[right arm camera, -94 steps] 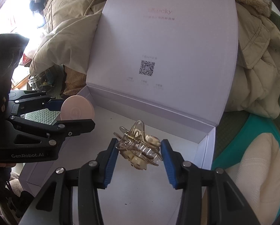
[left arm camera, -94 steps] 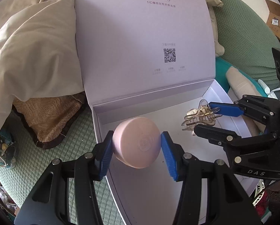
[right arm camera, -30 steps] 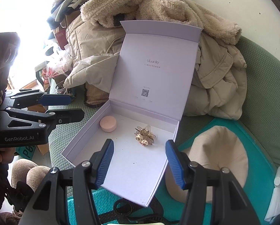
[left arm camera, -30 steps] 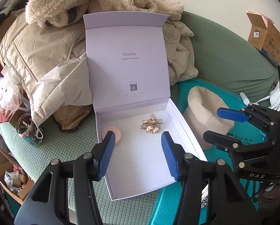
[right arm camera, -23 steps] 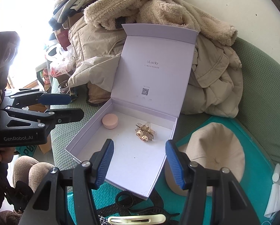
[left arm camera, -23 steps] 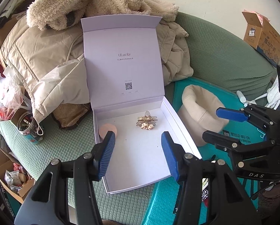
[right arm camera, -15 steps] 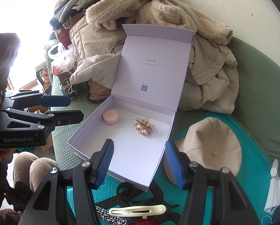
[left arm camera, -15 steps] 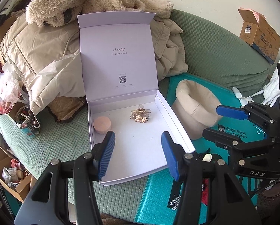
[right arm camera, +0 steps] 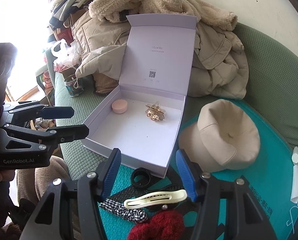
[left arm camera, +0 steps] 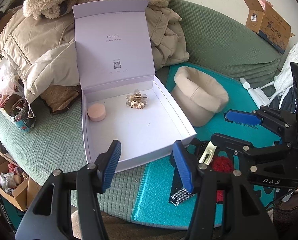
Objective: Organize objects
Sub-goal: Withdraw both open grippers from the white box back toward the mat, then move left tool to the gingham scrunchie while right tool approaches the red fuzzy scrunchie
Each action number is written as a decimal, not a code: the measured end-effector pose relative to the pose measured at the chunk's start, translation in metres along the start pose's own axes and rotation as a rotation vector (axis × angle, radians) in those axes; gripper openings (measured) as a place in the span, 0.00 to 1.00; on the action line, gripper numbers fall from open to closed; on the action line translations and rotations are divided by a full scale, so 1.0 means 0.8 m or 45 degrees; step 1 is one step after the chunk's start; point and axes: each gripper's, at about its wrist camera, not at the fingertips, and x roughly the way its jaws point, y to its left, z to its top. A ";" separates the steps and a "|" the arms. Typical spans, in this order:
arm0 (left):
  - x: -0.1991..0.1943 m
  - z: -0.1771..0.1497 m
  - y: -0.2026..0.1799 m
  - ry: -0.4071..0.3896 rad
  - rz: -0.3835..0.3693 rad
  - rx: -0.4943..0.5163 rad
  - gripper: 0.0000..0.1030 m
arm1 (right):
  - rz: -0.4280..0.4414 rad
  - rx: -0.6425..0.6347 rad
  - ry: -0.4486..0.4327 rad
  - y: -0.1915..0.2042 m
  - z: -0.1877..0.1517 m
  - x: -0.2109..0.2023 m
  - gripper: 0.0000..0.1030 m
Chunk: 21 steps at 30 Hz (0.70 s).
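An open lilac box (left arm camera: 84, 120) stands on the green sofa with its lid upright. Inside lie a pink round case (left arm camera: 96, 112) (right arm camera: 119, 105) and a gold hair claw (left arm camera: 136, 101) (right arm camera: 155, 114). My left gripper (left arm camera: 147, 146) hovers over the box's near edge, jaws opening with nothing between them. My right gripper (right arm camera: 148, 156) is open and empty above a cream hair clip (right arm camera: 155, 198), a black hair tie (right arm camera: 141, 178), a checked bow (right arm camera: 125, 210) and a red scrunchie (right arm camera: 159, 226) on the teal mat (right arm camera: 268, 180).
A beige hat (right arm camera: 224, 134) lies right of the box. Piled coats (left arm camera: 39, 46) back the lid. A jar (left arm camera: 22, 113) stands left of the box on the sofa, and a cardboard carton (left arm camera: 268, 24) sits on the sofa's back at far right.
Both grippers, which held the pink case and the hair claw earlier, have let them go in the box and drawn back; the hair accessories on the mat have come into view.
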 end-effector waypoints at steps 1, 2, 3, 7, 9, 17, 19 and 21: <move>-0.001 -0.005 -0.003 -0.001 -0.008 0.002 0.52 | -0.004 0.002 0.003 0.000 -0.004 -0.002 0.56; -0.002 -0.009 -0.005 -0.001 -0.014 0.003 0.53 | -0.006 0.004 0.005 0.001 -0.009 -0.003 0.56; -0.003 -0.014 -0.008 -0.001 -0.021 0.004 0.55 | -0.006 0.006 0.006 0.001 -0.013 -0.005 0.56; -0.004 -0.032 -0.019 -0.001 -0.047 0.030 0.58 | -0.027 0.012 0.016 0.003 -0.031 -0.009 0.56; -0.003 -0.042 -0.025 0.003 -0.047 0.042 0.59 | -0.029 0.031 0.023 0.004 -0.040 -0.009 0.56; 0.011 -0.073 -0.042 0.044 -0.101 0.068 0.59 | -0.020 0.088 0.078 0.001 -0.077 -0.006 0.56; 0.015 -0.079 -0.045 0.051 -0.108 0.074 0.59 | -0.018 0.097 0.087 0.001 -0.084 -0.005 0.56; 0.019 -0.085 -0.050 0.066 -0.128 0.086 0.59 | -0.019 0.105 0.100 0.002 -0.091 -0.003 0.63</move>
